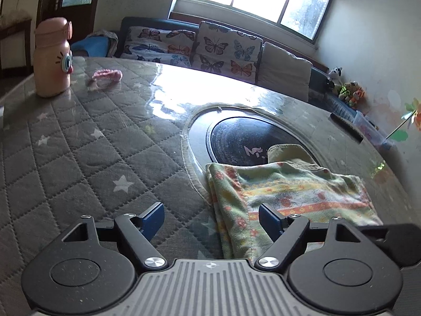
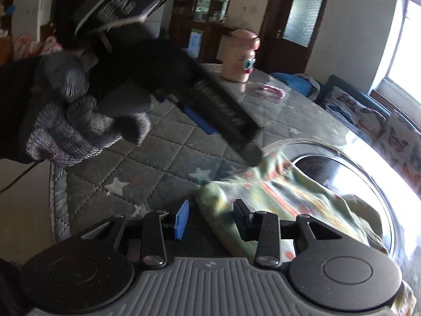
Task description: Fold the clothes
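Observation:
A folded floral cloth [image 1: 289, 192] in green, yellow and orange lies on the grey quilted table cover [image 1: 79, 144], partly over a round black inset [image 1: 244, 142]. My left gripper [image 1: 211, 221] is wide open above the cloth's left edge, its right finger over the fabric and its left finger over bare cover. In the right wrist view the cloth [image 2: 284, 192] is motion-blurred. My right gripper [image 2: 211, 220] has its jaws partly apart with nothing pinched, and the cloth's near corner lies just past its tips. A gloved hand [image 2: 65, 121] holds the left gripper above the table.
A pink cartoon-face bottle [image 1: 52, 58] stands at the far left of the table, with a pink hair band [image 1: 106, 76] beside it. A black bar-shaped object [image 1: 347, 129] lies near the right rim. A sofa with butterfly cushions [image 1: 223, 50] runs behind. The table's edge [image 2: 56, 210] is at left.

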Motion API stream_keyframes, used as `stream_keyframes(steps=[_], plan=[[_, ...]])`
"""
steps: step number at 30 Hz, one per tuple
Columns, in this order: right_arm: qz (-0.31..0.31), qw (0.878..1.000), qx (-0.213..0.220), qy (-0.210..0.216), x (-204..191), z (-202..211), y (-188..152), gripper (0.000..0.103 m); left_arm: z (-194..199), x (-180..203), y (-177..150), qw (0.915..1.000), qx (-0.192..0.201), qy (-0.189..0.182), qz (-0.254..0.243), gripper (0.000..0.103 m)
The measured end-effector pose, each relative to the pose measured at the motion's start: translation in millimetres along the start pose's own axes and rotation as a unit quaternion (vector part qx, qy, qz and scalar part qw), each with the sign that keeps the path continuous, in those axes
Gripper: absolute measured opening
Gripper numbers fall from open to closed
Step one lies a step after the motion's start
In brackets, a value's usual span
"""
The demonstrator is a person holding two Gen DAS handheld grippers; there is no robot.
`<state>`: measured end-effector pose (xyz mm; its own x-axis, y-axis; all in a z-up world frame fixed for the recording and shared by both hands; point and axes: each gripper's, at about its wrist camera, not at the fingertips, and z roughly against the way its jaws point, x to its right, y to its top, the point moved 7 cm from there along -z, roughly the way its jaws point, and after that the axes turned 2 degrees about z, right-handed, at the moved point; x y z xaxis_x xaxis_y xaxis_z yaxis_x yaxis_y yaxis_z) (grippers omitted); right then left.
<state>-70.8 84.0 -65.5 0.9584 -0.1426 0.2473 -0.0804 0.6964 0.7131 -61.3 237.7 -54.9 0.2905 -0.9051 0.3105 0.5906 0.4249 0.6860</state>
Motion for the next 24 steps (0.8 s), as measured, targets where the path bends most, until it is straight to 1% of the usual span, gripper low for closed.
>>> stream_keyframes(steps=[3,4,5,6,8,10,14,17,20,21,23,24], plan=[[0.026,1.000,-0.004,-0.012,-7,-8,1,0.036,-4,0,1,0.9997,-0.010,-0.012,0.020,0.081],[0.026,1.000,-0.004,-0.016,-8,-8,2,0.034,-6,-1,1,0.9994,-0.014,-0.016,0.027,0.081],[0.027,0.999,-0.004,-0.021,-8,-8,3,0.025,-7,-1,1,0.9990,-0.019,-0.020,0.035,0.081],[0.027,0.999,-0.003,-0.025,-8,-8,3,0.019,-9,-2,1,0.9985,-0.023,-0.024,0.044,0.081],[0.008,1.000,0.003,-0.022,-5,-4,5,0.011,-12,-3,1,0.9971,-0.031,-0.029,0.064,0.081],[-0.014,1.000,0.014,-0.021,1,3,8,0.010,-14,-5,1,0.9947,-0.039,-0.038,0.087,0.081],[-0.037,0.998,0.036,-0.024,8,18,14,0.009,-19,-4,2,0.9875,-0.055,-0.063,0.134,0.081],[-0.050,0.997,0.047,-0.025,11,26,14,0.008,-23,2,2,0.9813,-0.068,-0.081,0.161,0.081],[-0.061,0.996,0.055,-0.023,14,34,14,0.008,-28,9,2,0.9758,-0.075,-0.095,0.182,0.078],[-0.063,0.996,0.056,-0.022,15,36,13,0.008,-29,11,1,0.9740,-0.078,-0.101,0.188,0.076],[-0.065,0.996,0.058,-0.018,15,40,11,0.008,-33,14,-1,0.9706,-0.086,-0.110,0.196,0.059],[-0.067,0.996,0.059,-0.016,14,41,9,0.008,-35,15,-2,0.9696,-0.089,-0.111,0.199,0.054]])
